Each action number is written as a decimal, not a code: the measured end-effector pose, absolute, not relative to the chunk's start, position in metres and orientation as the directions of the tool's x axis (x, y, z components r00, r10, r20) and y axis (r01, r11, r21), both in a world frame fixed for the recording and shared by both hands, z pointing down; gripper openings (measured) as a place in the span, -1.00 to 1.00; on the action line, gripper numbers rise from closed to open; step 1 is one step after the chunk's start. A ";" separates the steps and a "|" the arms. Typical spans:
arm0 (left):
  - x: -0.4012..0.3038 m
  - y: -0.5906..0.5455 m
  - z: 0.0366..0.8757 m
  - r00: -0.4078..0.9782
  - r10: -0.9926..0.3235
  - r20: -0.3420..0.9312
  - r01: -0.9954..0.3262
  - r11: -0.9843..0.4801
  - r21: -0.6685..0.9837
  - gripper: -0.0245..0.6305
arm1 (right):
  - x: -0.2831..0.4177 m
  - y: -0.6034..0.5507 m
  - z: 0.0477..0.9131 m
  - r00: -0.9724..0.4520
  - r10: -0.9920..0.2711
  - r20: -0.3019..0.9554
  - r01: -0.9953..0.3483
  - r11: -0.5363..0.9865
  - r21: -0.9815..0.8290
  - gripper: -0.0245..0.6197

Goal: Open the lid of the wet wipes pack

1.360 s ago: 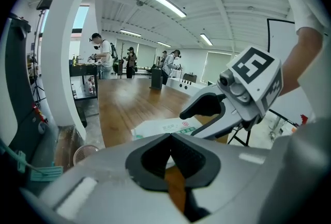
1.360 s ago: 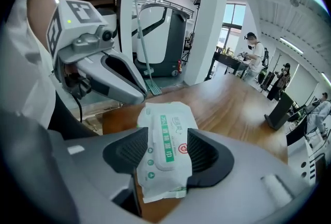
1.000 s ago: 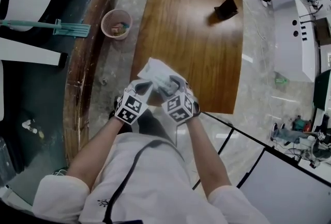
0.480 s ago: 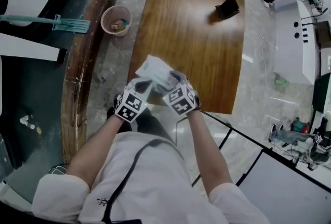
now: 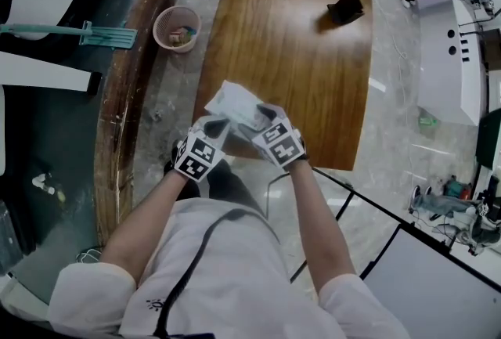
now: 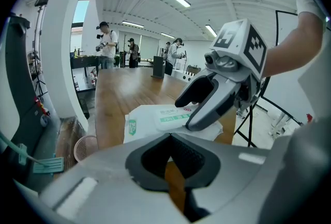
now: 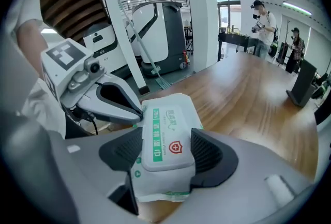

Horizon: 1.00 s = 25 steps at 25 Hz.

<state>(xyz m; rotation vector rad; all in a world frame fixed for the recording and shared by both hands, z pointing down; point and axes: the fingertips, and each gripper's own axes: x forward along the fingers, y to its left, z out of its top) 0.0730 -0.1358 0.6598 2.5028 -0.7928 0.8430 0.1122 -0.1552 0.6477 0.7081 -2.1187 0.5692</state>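
Note:
The wet wipes pack (image 5: 233,105), white with green print and a closed white lid (image 7: 164,137), is at the near edge of the wooden table (image 5: 297,55). My left gripper (image 5: 213,128) is shut, its tips (image 7: 139,110) pinching the pack's left edge. My right gripper (image 5: 262,120) straddles the lid end; its jaws have just been opening. The pack lies between its dark pads (image 7: 207,153), which stand beside it without squeezing. In the left gripper view the pack (image 6: 150,119) lies just past my left gripper (image 6: 170,137), with the right gripper (image 6: 187,114) over its right side.
A black stand (image 5: 344,7) sits far back on the table. On the floor to the left are a pink basket (image 5: 177,28) and a green mop (image 5: 94,36). Several people (image 6: 106,44) stand at the room's far end. White columns rise to the left.
The right gripper's marker cube has rolled and shifted slightly to the right over the pack. The left gripper and the pack have stayed where they were.

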 end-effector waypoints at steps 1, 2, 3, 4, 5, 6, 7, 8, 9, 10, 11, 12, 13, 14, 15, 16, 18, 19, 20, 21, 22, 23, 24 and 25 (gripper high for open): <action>0.074 -0.136 0.661 0.659 -0.386 0.646 -0.617 -0.768 0.171 -0.91 | 0.112 -0.155 0.648 -0.519 -0.281 0.807 -0.655 0.738 -0.164 0.00; 0.074 -0.137 0.661 0.658 -0.383 0.648 -0.617 -0.768 0.172 -0.91 | 0.113 -0.156 0.648 -0.525 -0.274 0.806 -0.654 0.736 -0.175 0.00; 0.075 -0.138 0.662 0.658 -0.381 0.649 -0.616 -0.768 0.173 -0.91 | 0.113 -0.156 0.648 -0.531 -0.268 0.804 -0.652 0.735 -0.185 0.00; 0.075 -0.138 0.663 0.659 -0.380 0.648 -0.615 -0.769 0.175 -0.91 | 0.113 -0.156 0.648 -0.536 -0.262 0.802 -0.650 0.735 -0.194 0.00; 0.075 -0.139 0.663 0.661 -0.380 0.647 -0.615 -0.769 0.177 -0.91 | 0.113 -0.156 0.648 -0.542 -0.257 0.800 -0.648 0.734 -0.203 0.00; 0.075 -0.139 0.664 0.662 -0.379 0.646 -0.615 -0.768 0.179 -0.91 | 0.112 -0.157 0.648 -0.548 -0.250 0.798 -0.645 0.734 -0.213 0.00; 0.075 -0.140 0.663 0.663 -0.379 0.645 -0.615 -0.768 0.181 -0.91 | 0.112 -0.157 0.649 -0.553 -0.243 0.797 -0.643 0.733 -0.222 0.00; 0.075 -0.140 0.663 0.665 -0.379 0.644 -0.615 -0.767 0.182 -0.91 | 0.112 -0.157 0.649 -0.557 -0.236 0.797 -0.641 0.732 -0.231 0.00; 0.075 -0.141 0.661 0.666 -0.379 0.642 -0.614 -0.768 0.183 -0.91 | 0.112 -0.157 0.649 -0.559 -0.229 0.797 -0.639 0.731 -0.238 0.00; 0.075 -0.142 0.660 0.668 -0.379 0.641 -0.613 -0.768 0.184 -0.91 | 0.112 -0.156 0.649 -0.561 -0.223 0.797 -0.638 0.730 -0.245 0.00; 0.075 -0.142 0.660 0.668 -0.379 0.640 -0.613 -0.768 0.186 -0.91 | 0.112 -0.156 0.649 -0.563 -0.217 0.797 -0.636 0.730 -0.251 0.00; 0.075 -0.142 0.661 0.669 -0.379 0.640 -0.615 -0.766 0.188 -0.91 | 0.112 -0.156 0.650 -0.565 -0.212 0.797 -0.635 0.729 -0.256 0.00; 0.075 -0.141 0.662 0.669 -0.381 0.638 -0.616 -0.764 0.190 -0.91 | 0.113 -0.156 0.650 -0.567 -0.208 0.797 -0.634 0.728 -0.261 0.00; 0.076 -0.141 0.663 0.671 -0.382 0.636 -0.618 -0.762 0.193 -0.91 | 0.113 -0.156 0.650 -0.570 -0.203 0.796 -0.632 0.728 -0.266 0.00; 0.076 -0.141 0.662 0.672 -0.383 0.633 -0.617 -0.763 0.194 -0.91 | 0.113 -0.156 0.649 -0.572 -0.198 0.796 -0.630 0.727 -0.272 0.00; 0.076 -0.142 0.661 0.673 -0.383 0.633 -0.615 -0.765 0.192 -0.91 | 0.113 -0.156 0.649 -0.576 -0.192 0.795 -0.629 0.726 -0.280 0.00; 0.076 -0.143 0.660 0.672 -0.380 0.636 -0.615 -0.765 0.192 -0.91 | 0.113 -0.157 0.649 -0.584 -0.178 0.792 -0.624 0.722 -0.298 0.00; 0.076 -0.143 0.661 0.671 -0.381 0.635 -0.617 -0.762 0.195 -0.91 | 0.113 -0.157 0.649 -0.589 -0.171 0.790 -0.622 0.720 -0.307 0.00; 0.076 -0.143 0.661 0.672 -0.383 0.634 -0.618 -0.762 0.195 -0.91 | 0.113 -0.157 0.649 -0.593 -0.166 0.788 -0.619 0.719 -0.315 0.00; 0.076 -0.144 0.660 0.673 -0.383 0.633 -0.615 -0.765 0.191 -0.91 | 0.113 -0.157 0.650 -0.598 -0.161 0.785 -0.617 0.718 -0.323 -0.01; 0.076 -0.144 0.660 0.673 -0.381 0.634 -0.612 -0.768 0.188 -0.91 | 0.113 -0.157 0.650 -0.606 -0.156 0.780 -0.616 0.713 -0.336 -0.01; 0.075 -0.143 0.660 0.672 -0.379 0.636 -0.611 -0.769 0.187 -0.91 | 0.113 -0.157 0.649 -0.618 -0.150 0.772 -0.615 0.703 -0.357 -0.01; 0.075 -0.143 0.661 0.672 -0.377 0.638 -0.611 -0.768 0.189 -0.91 | 0.114 -0.158 0.648 -0.633 -0.144 0.761 -0.616 0.689 -0.382 -0.01; 0.075 -0.142 0.661 0.671 -0.377 0.638 -0.613 -0.767 0.191 -0.91 | 0.114 -0.158 0.646 -0.645 -0.139 0.751 -0.615 0.678 -0.403 -0.01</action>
